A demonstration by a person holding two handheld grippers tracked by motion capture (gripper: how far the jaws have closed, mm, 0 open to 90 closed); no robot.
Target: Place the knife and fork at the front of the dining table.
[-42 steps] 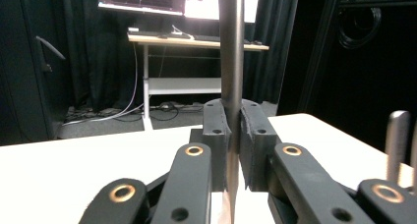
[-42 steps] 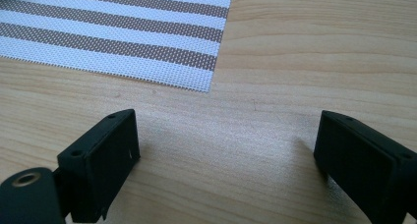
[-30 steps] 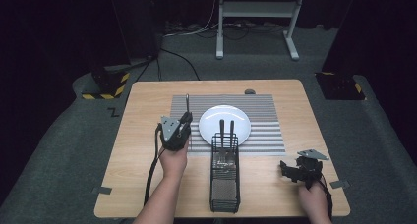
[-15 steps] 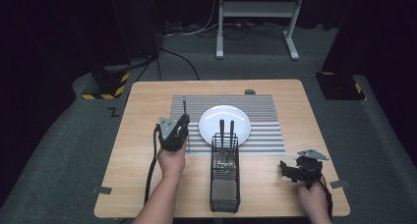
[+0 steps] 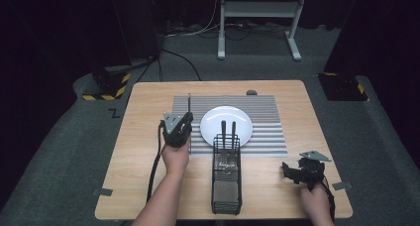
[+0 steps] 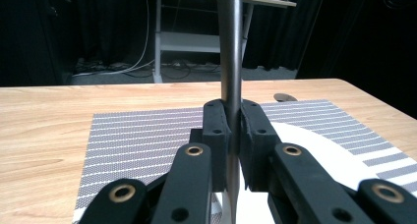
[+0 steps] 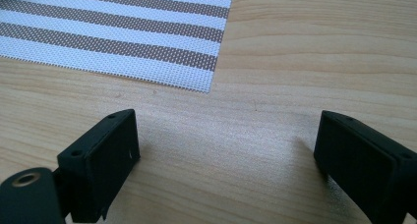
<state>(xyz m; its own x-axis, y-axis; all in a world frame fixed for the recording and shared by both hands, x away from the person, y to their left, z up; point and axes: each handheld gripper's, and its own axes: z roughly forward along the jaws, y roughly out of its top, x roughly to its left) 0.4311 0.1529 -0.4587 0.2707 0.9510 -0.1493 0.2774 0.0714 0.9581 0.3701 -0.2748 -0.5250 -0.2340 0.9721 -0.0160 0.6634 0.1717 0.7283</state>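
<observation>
— What have you got in your left tongs?

— My left gripper (image 5: 184, 121) is clamped tight on a slim metal utensil (image 6: 229, 47); the pads pinch its shaft from both sides, and in the left gripper view it rises straight up between them. I cannot tell whether it is a knife, fork or spoon. From above, its thin dark end (image 5: 188, 101) points toward twelve o'clock, over the striped placemat (image 5: 262, 122).

— Where is that against the plate?

— At about nine o'clock of the white plate (image 5: 226, 121), just beside its rim, above the mat's left part.

— And the other hand?

— My right gripper (image 5: 297, 172) sits low over the wooden table (image 5: 143, 117) at roughly four o'clock from the plate, well apart from it. Its jaws stand wide apart with nothing between them; bare wood and a corner of the mat (image 7: 147, 42) lie ahead.

— Anything else near?

— A black wire caddy (image 5: 227, 176) at six o'clock of the plate, with two dark handles (image 5: 228, 132) standing in its far end.
</observation>
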